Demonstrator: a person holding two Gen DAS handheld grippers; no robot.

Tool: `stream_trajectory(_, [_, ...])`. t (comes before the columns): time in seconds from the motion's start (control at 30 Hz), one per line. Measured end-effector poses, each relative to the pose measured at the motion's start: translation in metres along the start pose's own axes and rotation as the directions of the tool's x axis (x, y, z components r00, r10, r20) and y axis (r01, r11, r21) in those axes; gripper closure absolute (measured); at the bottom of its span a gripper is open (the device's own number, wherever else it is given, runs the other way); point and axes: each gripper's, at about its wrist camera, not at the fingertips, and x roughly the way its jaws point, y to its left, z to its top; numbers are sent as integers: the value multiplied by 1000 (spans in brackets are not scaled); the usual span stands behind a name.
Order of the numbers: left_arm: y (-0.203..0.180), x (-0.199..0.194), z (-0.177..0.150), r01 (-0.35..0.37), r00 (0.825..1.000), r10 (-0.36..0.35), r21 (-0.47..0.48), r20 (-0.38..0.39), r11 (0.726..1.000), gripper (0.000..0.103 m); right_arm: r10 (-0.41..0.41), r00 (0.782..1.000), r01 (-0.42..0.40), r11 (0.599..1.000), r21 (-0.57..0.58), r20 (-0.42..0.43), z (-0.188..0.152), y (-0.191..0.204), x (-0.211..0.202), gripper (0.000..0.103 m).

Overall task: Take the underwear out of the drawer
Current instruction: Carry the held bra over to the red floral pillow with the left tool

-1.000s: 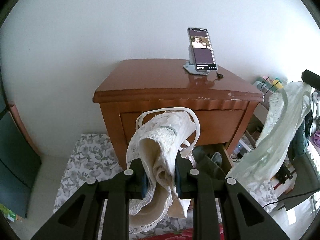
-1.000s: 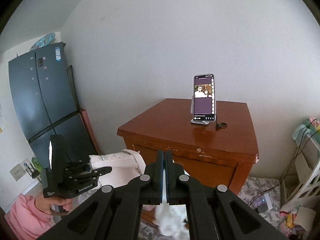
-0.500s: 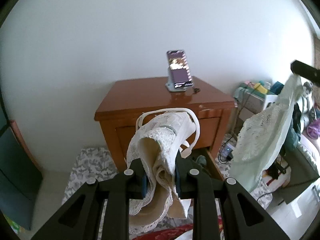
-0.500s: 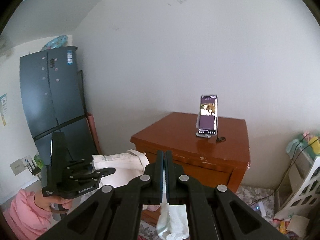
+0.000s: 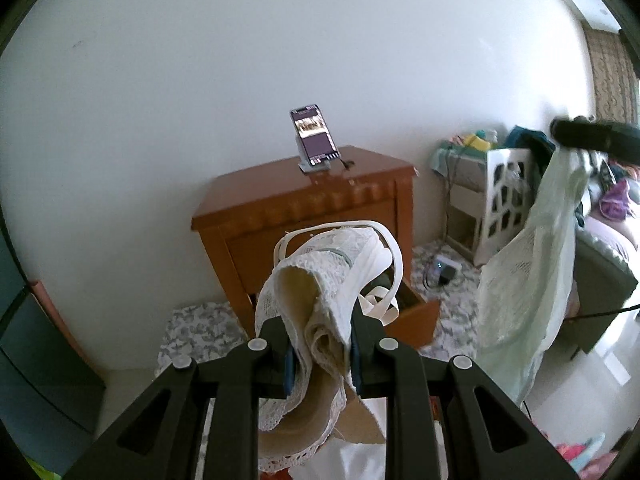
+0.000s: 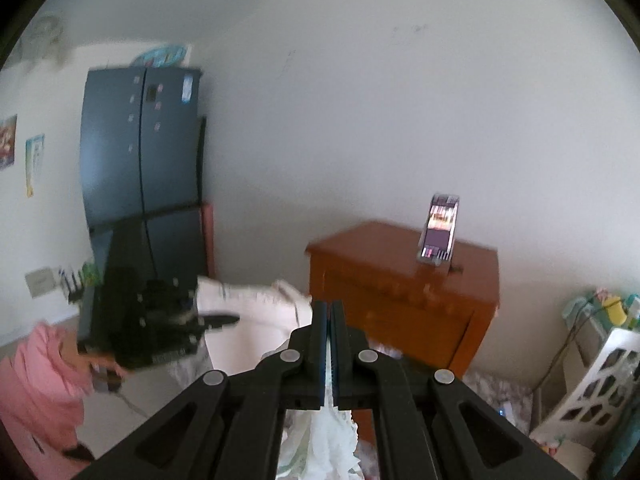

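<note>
Between the jaws of the left gripper (image 5: pixel 320 344) a cream lace bra (image 5: pixel 320 280) is clamped, its length upright, straps uppermost. A pale green garment (image 5: pixel 528 280) is pinched in the closed right gripper (image 6: pixel 330 344), hanging lengthwise. Beyond, the drawer (image 5: pixel 420 308) stands open.

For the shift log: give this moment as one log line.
left gripper: shut on cream lace bra | right gripper: shut on pale green garment | drawer: open | both clear of nightstand
</note>
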Motion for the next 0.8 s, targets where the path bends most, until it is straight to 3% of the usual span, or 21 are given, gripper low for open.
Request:
stream_trajectory(0.23, [-22, -12, -52, 10, 1000, -9, 68, -21, 998, 81, 40, 994, -39, 999, 6, -105, -61, 17, 7, 101])
stream_trajectory(0.5, [-45, 4, -106, -29, 997, 40, 150, -71, 988, 81, 108, 960, -90, 993, 78, -257, -127, 25, 41, 101])
stream_trajectory(0.8, [-73, 13, -149, 94, 981, -59, 186, -186, 978, 80, 191, 903, -141, 978, 154, -385, -195, 36, 72, 101])
